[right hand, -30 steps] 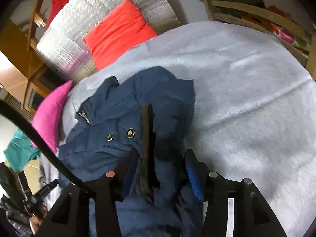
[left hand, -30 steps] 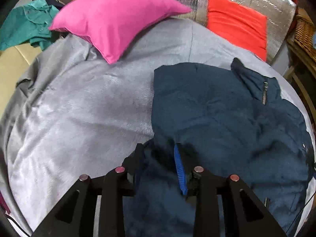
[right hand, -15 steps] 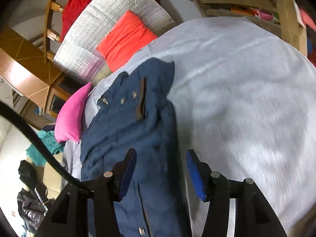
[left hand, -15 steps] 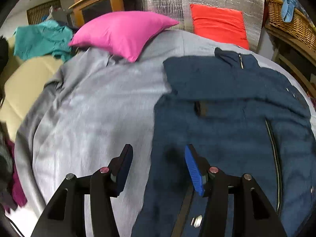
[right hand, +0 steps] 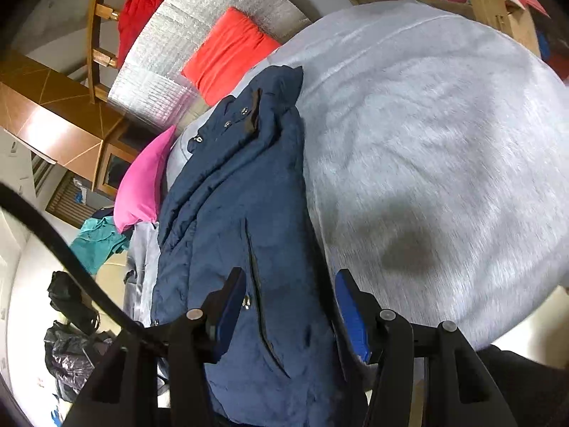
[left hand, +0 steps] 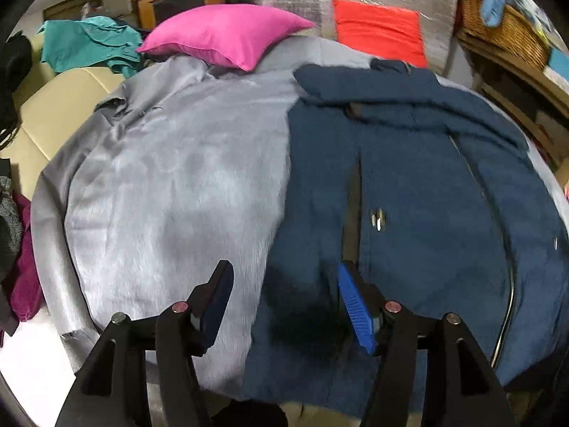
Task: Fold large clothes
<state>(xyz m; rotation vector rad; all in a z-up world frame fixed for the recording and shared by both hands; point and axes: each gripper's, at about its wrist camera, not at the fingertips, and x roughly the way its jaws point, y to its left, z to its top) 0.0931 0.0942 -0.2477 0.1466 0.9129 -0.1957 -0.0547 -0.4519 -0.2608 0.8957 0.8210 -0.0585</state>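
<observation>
Across the grey-covered bed (left hand: 170,185) lies the navy jacket (left hand: 419,192), spread flat with its collar toward the red cushion (left hand: 380,30). It looks soft, padded and bulky, likely to slump and slide on itself, so the near hem corners seem the best hold. Left tongs (left hand: 284,302) are opening, nothing between them; right tongs (right hand: 290,311) stand apart, empty, over the hem.
</observation>
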